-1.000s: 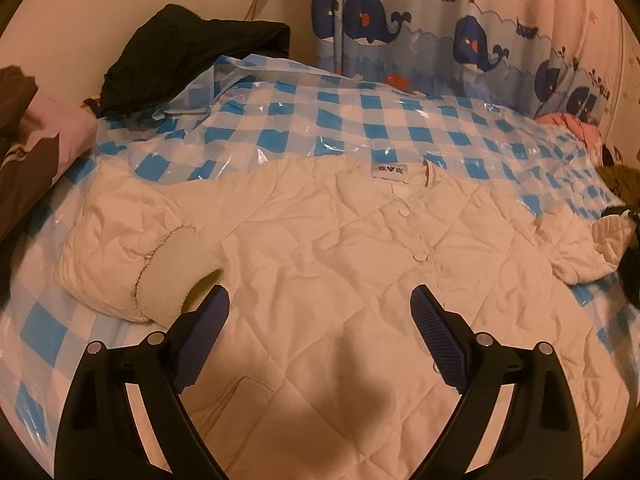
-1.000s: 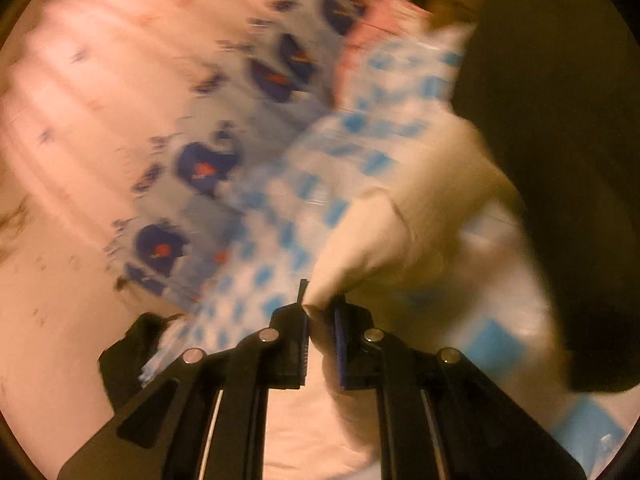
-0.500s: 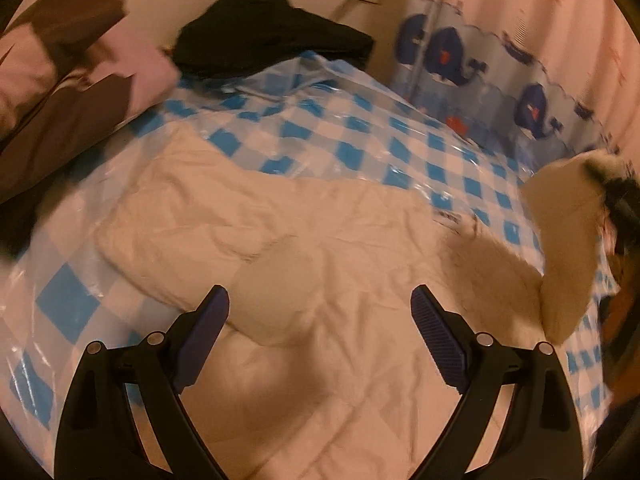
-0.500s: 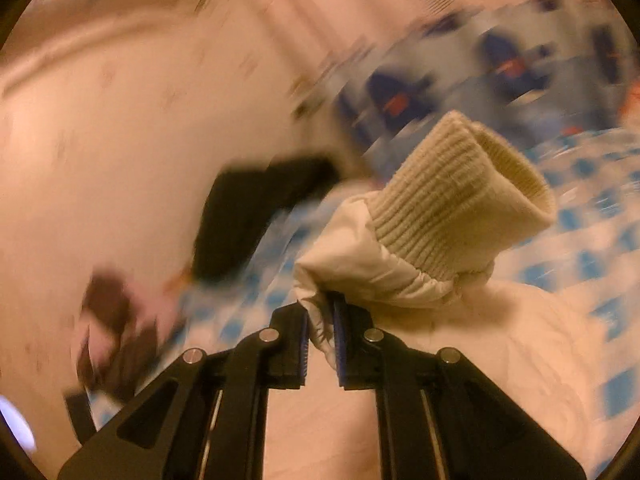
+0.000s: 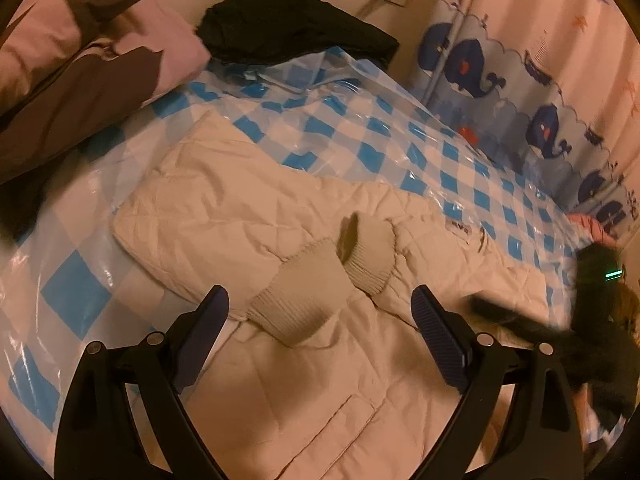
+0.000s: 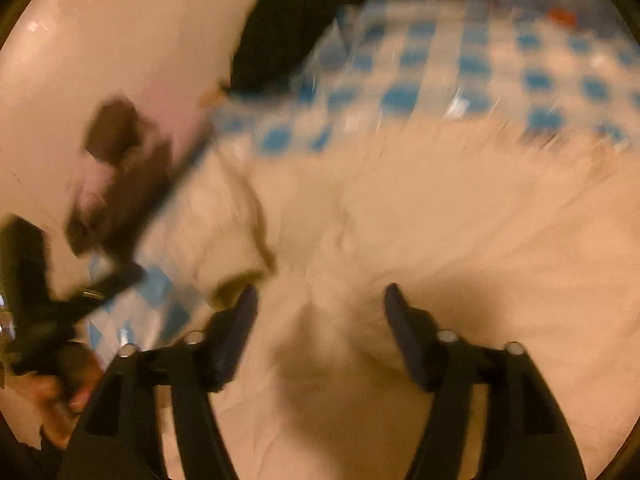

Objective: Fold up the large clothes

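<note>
Now spread flat on a bed under a blue-checked plastic sheet (image 5: 360,128), a cream quilted jacket (image 5: 248,216) lies with both sleeves drawn in over its front, the two ribbed cuffs (image 5: 304,304) meeting near the middle. The left gripper (image 5: 320,336) hovers just above those cuffs, its fingers wide apart and clamped on nothing. The right gripper (image 6: 320,320), seen through motion blur, has just been opening its jaws; its fingers stand apart over the jacket's body with only loose cloth below them and nothing pinched between. A dark garment (image 5: 292,16) and a brown-and-pink quilt (image 5: 80,48) sit at the head of the bed, near a whale-print curtain (image 5: 520,92).

By its look the jacket is light, puffy and soft: it should crease easily but spring back, and the slick plastic beneath may let it slide when pulled. With the sleeves in, the next fold probably wants a hold on the hem corners or the side seams, pinching a full thickness of padding, not just the thin outer shell.
</note>
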Demonstrator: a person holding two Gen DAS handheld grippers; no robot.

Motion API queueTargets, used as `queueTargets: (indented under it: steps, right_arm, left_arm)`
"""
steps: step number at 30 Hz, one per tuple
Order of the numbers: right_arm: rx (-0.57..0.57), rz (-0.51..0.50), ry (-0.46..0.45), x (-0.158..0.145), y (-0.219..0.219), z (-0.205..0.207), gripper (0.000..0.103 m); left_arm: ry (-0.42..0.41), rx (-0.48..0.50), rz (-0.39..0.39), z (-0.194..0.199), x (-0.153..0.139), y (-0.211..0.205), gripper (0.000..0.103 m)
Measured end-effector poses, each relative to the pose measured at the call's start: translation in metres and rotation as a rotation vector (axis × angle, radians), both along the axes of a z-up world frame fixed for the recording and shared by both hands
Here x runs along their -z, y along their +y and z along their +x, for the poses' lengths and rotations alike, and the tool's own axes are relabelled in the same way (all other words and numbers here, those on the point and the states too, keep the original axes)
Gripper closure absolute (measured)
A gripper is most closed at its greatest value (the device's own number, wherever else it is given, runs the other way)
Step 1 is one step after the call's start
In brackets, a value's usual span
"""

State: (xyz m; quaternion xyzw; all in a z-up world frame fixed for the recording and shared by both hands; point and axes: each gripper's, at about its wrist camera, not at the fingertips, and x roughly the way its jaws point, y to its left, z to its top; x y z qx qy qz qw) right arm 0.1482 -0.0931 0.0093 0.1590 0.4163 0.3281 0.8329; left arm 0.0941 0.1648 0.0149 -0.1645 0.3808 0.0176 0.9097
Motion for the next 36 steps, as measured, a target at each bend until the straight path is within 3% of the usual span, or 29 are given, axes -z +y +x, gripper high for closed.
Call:
queueTargets:
  steps: [4,5,8,9,11,13,15,18,20,24,25,27,30,32,36]
  right_arm:
    - [0.228,-0.06,-0.046,-0.016,-0.08,-0.007,0.024]
    - [0.294,-0.053,-0.022,-0.01,-0.105,-0.005,0.024]
    - [0.451,-0.018,0.062,0.02,-0.172,0.003,0.024]
    - [0.489,-0.008,0.082,0.029,-0.187,0.005,0.024]
    - [0.566,-0.016,0.132,0.053,-0.215,0.005,0.024]
    - [0.567,-0.004,0.199,0.082,-0.228,0.009,0.024]
    - [0.542,-0.04,0.205,0.099,-0.228,0.011,0.024]
    - [0.519,-0.146,0.182,0.095,-0.212,0.014,0.019]
    - [0.51,-0.169,0.178,0.091,-0.21,0.012,0.019]
    - [0.484,0.003,0.115,0.059,-0.211,-0.023,0.019]
    - [0.435,0.05,0.098,0.047,-0.204,-0.033,0.019]
    - [0.349,0.118,0.091,0.033,-0.189,-0.043,0.019]
    - [0.208,0.196,0.149,0.021,-0.153,-0.056,0.019]
    - [0.155,0.234,0.161,0.015,-0.131,-0.078,0.019]
    - [0.114,0.328,0.183,0.017,-0.11,-0.124,0.016]
  left_arm:
    - [-0.003,0.062,-0.042,0.021,0.007,-0.017,0.014]
    - [-0.005,0.082,-0.057,0.03,0.01,-0.02,0.014]
    - [0.006,0.171,-0.203,0.071,0.033,-0.036,0.014]
    - [0.029,0.173,-0.2,0.08,0.041,-0.043,0.014]
    - [0.073,0.183,-0.137,0.099,0.058,-0.058,0.014]
    - [0.179,0.175,0.038,0.118,0.084,-0.077,0.014]
    - [0.256,0.195,0.127,0.13,0.109,-0.089,0.011]
    - [0.261,0.196,0.16,0.126,0.1,-0.098,0.011]
    - [0.22,0.239,0.065,0.114,0.079,-0.088,0.011]
    - [0.094,0.212,0.088,0.07,0.022,-0.034,0.011]
    - [0.071,0.21,0.12,0.057,0.011,-0.021,0.011]
    - [-0.007,0.203,0.262,0.027,-0.004,0.001,0.011]
    - [-0.16,0.19,0.62,-0.009,-0.003,0.0,0.011]
    - [-0.18,0.235,0.838,-0.016,0.012,-0.015,0.011]
    - [-0.143,0.39,0.897,-0.009,0.039,-0.027,0.011]
